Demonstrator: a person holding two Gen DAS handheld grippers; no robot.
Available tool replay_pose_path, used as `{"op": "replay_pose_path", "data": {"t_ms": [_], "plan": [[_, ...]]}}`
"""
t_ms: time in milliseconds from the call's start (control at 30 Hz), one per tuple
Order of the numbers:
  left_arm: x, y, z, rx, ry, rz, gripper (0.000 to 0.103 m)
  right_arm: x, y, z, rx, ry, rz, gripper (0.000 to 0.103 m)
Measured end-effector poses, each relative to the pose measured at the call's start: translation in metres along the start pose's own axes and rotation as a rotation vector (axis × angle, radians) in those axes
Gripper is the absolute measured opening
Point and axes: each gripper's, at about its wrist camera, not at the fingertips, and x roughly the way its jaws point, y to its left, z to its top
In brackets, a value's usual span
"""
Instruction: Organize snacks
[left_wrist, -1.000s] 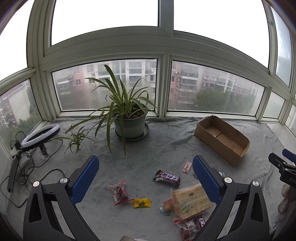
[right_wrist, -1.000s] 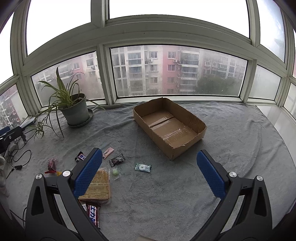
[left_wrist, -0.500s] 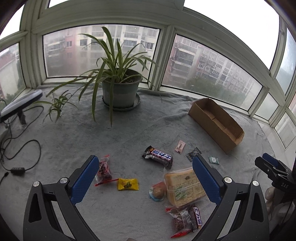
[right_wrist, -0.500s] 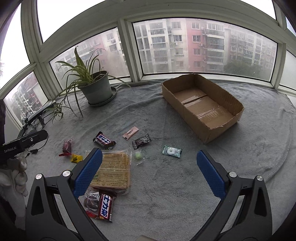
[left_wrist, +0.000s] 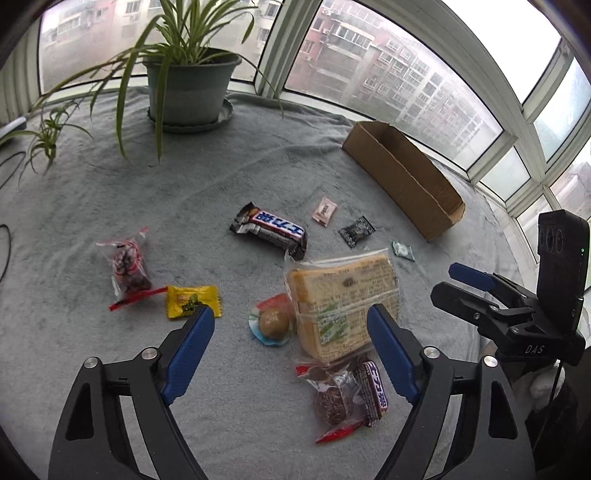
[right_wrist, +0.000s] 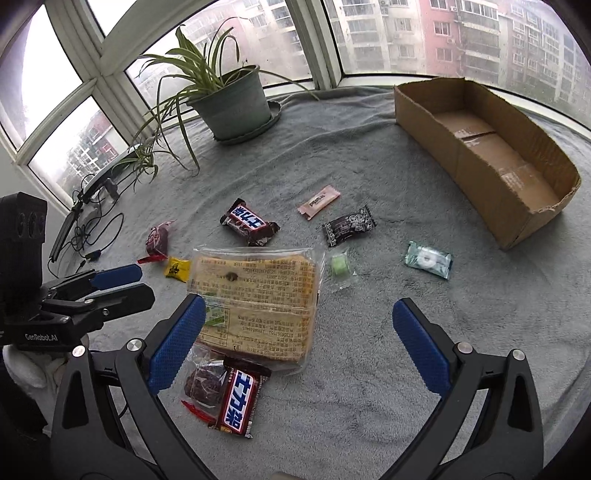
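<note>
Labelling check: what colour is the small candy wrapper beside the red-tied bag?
Yellow candy wrapper; clearest in the left wrist view.

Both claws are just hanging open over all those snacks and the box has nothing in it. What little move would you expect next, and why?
Probably the left gripper dips a little further and closes on the round snack lying between its open fingers. Neither it nor the right gripper holds anything, and the cardboard box looks empty, so a first pickup seems due. The big cracker pack looks too wide for an easy first grab.

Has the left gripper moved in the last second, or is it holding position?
Yes. The left gripper has moved forward and down toward the snacks; the bread pack and plant pot loom larger in its view.
</note>
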Motion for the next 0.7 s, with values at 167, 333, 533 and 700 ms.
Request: {"op": "replay_pose_path", "data": {"t_ms": [167, 333, 533, 700], "plan": [[0.015, 0.0, -0.003, -0.011, 0.058, -0.036, 0.072, 0.017, -0.006, 0.0, 0.027, 0.049, 0.055, 0.096], [0.03, -0.004, -0.006, -0.013, 0.098, -0.075, 0.056, 0.031, -0.006, -0.001, 0.034, 0.094, 0.094, 0.078], [0.042, -0.002, -0.006, -0.037, 0.13, -0.098, 0.041, 0.045, -0.01, -0.005, 0.061, 0.136, 0.153, 0.06], [0.045, -0.005, -0.006, -0.021, 0.129, -0.101, 0.036, 0.044, -0.006, -0.005, 0.053, 0.132, 0.154, 0.058]]}}
